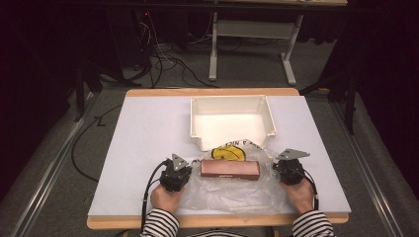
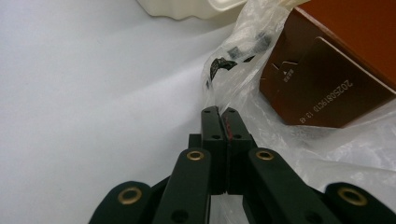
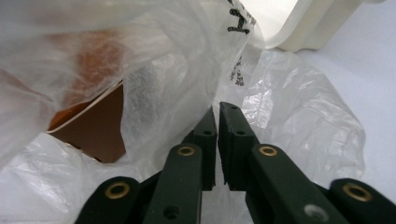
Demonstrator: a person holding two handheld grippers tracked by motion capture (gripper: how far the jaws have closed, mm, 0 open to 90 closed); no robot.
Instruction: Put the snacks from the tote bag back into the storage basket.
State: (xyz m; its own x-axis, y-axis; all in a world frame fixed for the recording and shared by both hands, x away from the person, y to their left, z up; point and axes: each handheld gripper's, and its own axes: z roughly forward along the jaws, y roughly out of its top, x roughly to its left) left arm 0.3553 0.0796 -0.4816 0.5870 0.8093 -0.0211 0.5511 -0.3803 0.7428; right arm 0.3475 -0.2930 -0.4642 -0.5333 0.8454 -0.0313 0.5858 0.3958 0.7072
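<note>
A long brown box (image 1: 230, 169) lies on a crumpled clear plastic bag (image 1: 237, 192) with a yellow smiley print, near the table's front edge. My left gripper (image 1: 192, 164) sits at the box's left end. In the left gripper view its jaws (image 2: 219, 111) are pressed together on a fold of the bag (image 2: 243, 56), beside the box (image 2: 327, 70). My right gripper (image 1: 274, 166) is at the box's right end. Its jaws (image 3: 218, 108) pinch the bag's film (image 3: 289, 116) with a thin slit between them. The film rises over the box (image 3: 100, 126).
A white empty tray (image 1: 230, 98) stands just behind the bag, mid-table; its wall shows in the gripper views (image 2: 187, 7) (image 3: 308, 28). The white table top (image 1: 143, 138) spreads to both sides. Cables and a table frame lie on the floor beyond.
</note>
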